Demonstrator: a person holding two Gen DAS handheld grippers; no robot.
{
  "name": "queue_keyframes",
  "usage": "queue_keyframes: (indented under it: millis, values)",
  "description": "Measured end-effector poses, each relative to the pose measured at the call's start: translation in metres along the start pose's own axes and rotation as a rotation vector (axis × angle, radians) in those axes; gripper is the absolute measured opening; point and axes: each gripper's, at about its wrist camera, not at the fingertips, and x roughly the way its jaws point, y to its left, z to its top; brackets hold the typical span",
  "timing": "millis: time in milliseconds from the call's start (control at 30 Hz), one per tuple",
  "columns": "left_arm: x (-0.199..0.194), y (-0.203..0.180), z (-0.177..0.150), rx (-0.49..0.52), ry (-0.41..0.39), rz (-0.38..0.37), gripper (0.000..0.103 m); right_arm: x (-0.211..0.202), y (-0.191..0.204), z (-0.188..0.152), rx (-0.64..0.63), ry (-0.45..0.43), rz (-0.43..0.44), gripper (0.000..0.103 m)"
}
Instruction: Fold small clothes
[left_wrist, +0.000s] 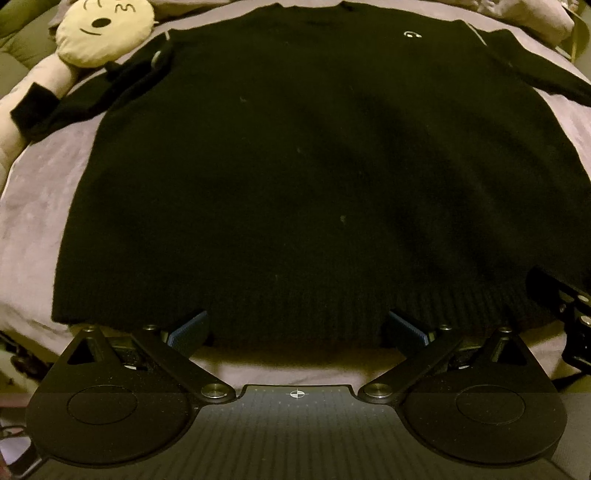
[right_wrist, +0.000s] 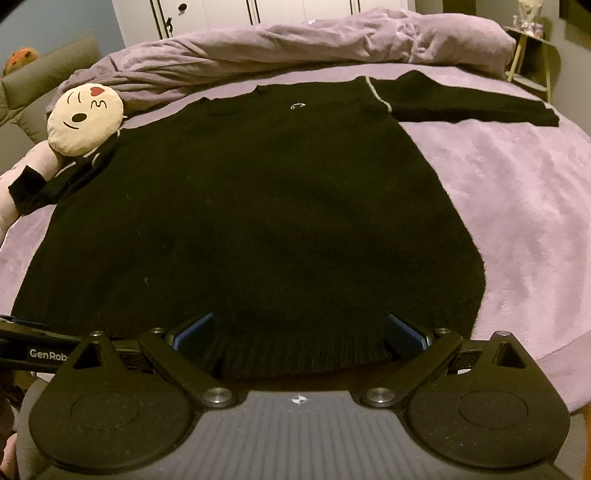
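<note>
A black knit sweater (left_wrist: 288, 177) lies flat, front up, on a purple bed cover (left_wrist: 40, 221), hem toward me and sleeves spread out. It also shows in the right wrist view (right_wrist: 258, 221), with its right sleeve (right_wrist: 469, 103) stretched out to the side. My left gripper (left_wrist: 297, 326) is open, its blue-padded fingers (left_wrist: 188, 330) at the ribbed hem, left of centre. My right gripper (right_wrist: 301, 330) is open at the hem's right part, fingers (right_wrist: 408, 330) astride the ribbing. Neither holds the cloth.
A cream emoji cushion (right_wrist: 85, 123) and a pink plush arm (left_wrist: 55, 79) lie at the sweater's left sleeve (left_wrist: 66, 107). A bunched purple duvet (right_wrist: 295, 40) lies along the far side. A white wardrobe (right_wrist: 240, 13) stands behind. The bed edge (right_wrist: 569, 398) is at right.
</note>
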Motion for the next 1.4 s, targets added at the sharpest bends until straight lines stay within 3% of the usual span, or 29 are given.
queue_keyframes:
  millis: [233,367,467,500,600,700,833,1000,1067,1167,1267,1333,1367,1400]
  values:
    - [0.003,0.004,0.018,-0.051,-0.039,0.018,0.103,0.007,-0.041,0.027,0.11,-0.037,0.075,0.095]
    - [0.008,0.004,0.047,-0.082,-0.07,0.05,0.103,0.015,-0.095,0.067,0.21,-0.133,0.049,0.087]
    - [0.015,0.0,0.072,-0.095,-0.093,0.073,0.103,0.025,-0.147,0.104,0.29,-0.227,0.012,0.073]
    - [0.02,-0.003,0.084,-0.103,-0.101,0.082,0.103,0.032,-0.168,0.118,0.326,-0.253,-0.014,0.063]
    - [0.032,-0.012,0.109,-0.128,-0.099,0.071,0.103,0.059,-0.232,0.151,0.468,-0.269,-0.062,0.042]
    - [0.043,-0.021,0.128,-0.151,-0.1,0.063,0.103,0.087,-0.293,0.175,0.623,-0.274,-0.093,0.032]
    - [0.059,-0.038,0.146,-0.134,-0.097,0.091,0.103,0.115,-0.354,0.198,0.74,-0.293,-0.147,0.032]
    - [0.065,-0.052,0.156,-0.117,-0.108,0.125,0.103,0.142,-0.416,0.215,0.882,-0.332,-0.136,0.032]
    - [0.064,-0.053,0.159,-0.121,-0.117,0.124,0.103,0.151,-0.43,0.22,0.924,-0.356,-0.122,0.034]
    - [0.064,-0.051,0.16,-0.143,-0.117,0.111,0.103,0.166,-0.443,0.231,0.957,-0.383,-0.107,0.045]
    - [0.067,-0.046,0.157,-0.173,-0.102,0.089,0.103,0.179,-0.45,0.246,0.973,-0.395,-0.135,0.046]
    - [0.07,-0.041,0.156,-0.191,-0.088,0.076,0.103,0.187,-0.455,0.25,1.01,-0.413,-0.143,0.042]
    - [0.071,-0.04,0.156,-0.199,-0.083,0.073,0.103,0.187,-0.454,0.25,1.018,-0.414,-0.146,0.036]
    - [0.071,-0.037,0.156,-0.21,-0.076,0.069,0.103,0.19,-0.453,0.253,1.006,-0.399,-0.156,0.022]
